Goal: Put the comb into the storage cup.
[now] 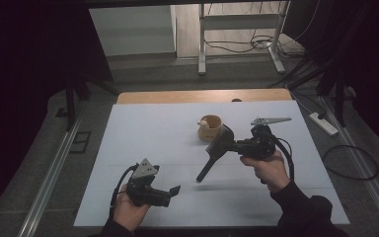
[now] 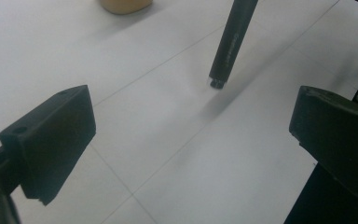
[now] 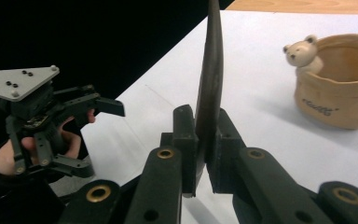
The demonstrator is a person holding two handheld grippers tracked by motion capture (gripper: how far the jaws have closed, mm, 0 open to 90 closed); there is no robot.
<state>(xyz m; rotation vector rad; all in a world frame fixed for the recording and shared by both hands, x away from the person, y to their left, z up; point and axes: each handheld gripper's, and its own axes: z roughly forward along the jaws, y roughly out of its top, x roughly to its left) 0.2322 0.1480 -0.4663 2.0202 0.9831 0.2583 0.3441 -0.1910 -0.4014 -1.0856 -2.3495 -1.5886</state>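
I work over a pale blue-white foam board [image 1: 143, 143] that covers most of a wooden table [image 1: 177, 96], whose bare far edge shows as a light brown strip beyond the board. Faint seams cross the board. Around it the room is dim: grey floor, black curtains at both sides, a white metal frame [image 1: 239, 22] standing beyond the table with loose cables at its feet, and a white power strip [image 1: 324, 123] on the floor to the right of the table.

On the board, toward its far middle, sits a small tan fabric basket [image 1: 212, 127] with a little bear figure [image 3: 302, 52] peeking over its rim.

My right claw [image 3: 206, 140] is closed on a black hairbrush [image 1: 215, 150], pinching the flat head between its two jaws just on my side of the basket. The brush hangs tilted, handle slanting down and toward me, its tip just above the board and casting a shadow there. The brush head rises right in front of my right gripper view, and partly hides the board beyond it; the basket lies off to one side, apart from the brush.

My left claw [image 1: 171, 191] rests in my left hand [image 1: 131, 210] near the board's near edge, well apart from the basket, jaws wide apart with nothing between them. In its view the brush handle tip points down ahead.
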